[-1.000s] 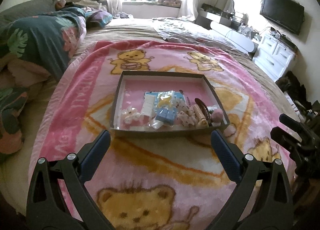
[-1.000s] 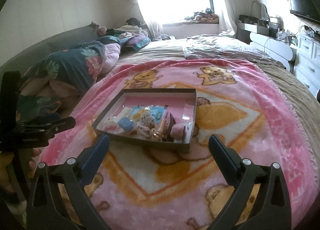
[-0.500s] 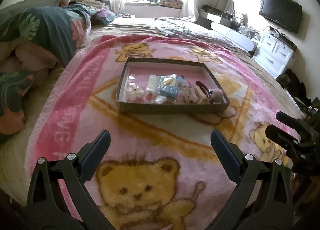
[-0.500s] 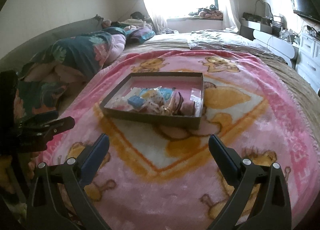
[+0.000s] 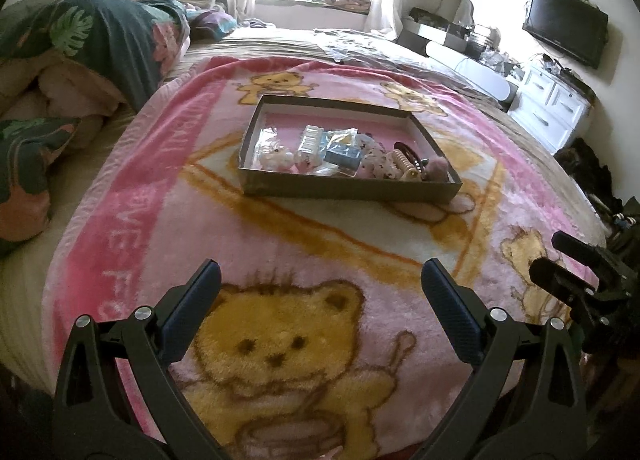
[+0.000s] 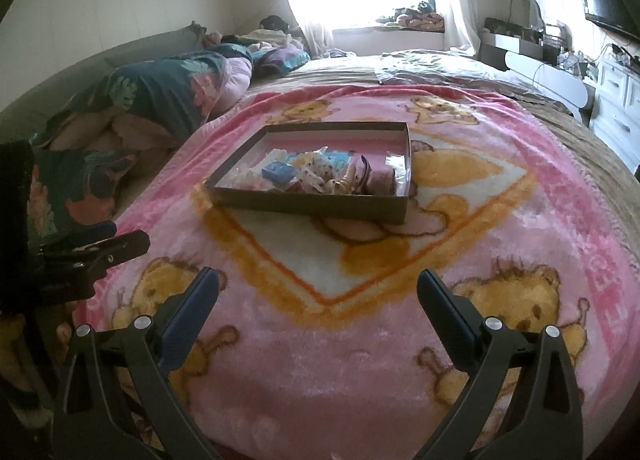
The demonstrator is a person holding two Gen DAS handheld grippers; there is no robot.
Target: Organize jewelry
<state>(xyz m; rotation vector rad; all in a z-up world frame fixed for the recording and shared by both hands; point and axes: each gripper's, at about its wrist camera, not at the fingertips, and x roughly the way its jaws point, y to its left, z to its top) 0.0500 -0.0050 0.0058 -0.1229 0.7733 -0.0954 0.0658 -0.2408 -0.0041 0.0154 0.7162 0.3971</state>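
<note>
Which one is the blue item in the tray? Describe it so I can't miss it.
On the pink teddy-bear blanket sits a shallow brown tray. Among the pale things heaped along its near side, a small blue box lies near the middle. It is the only solid blue, block-shaped piece there.

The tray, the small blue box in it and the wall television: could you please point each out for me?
tray (image 5: 348,188), left wrist view, near wall.
blue box (image 6: 281,172), right wrist view, top face.
television (image 5: 566,36), left wrist view, screen centre.
</note>
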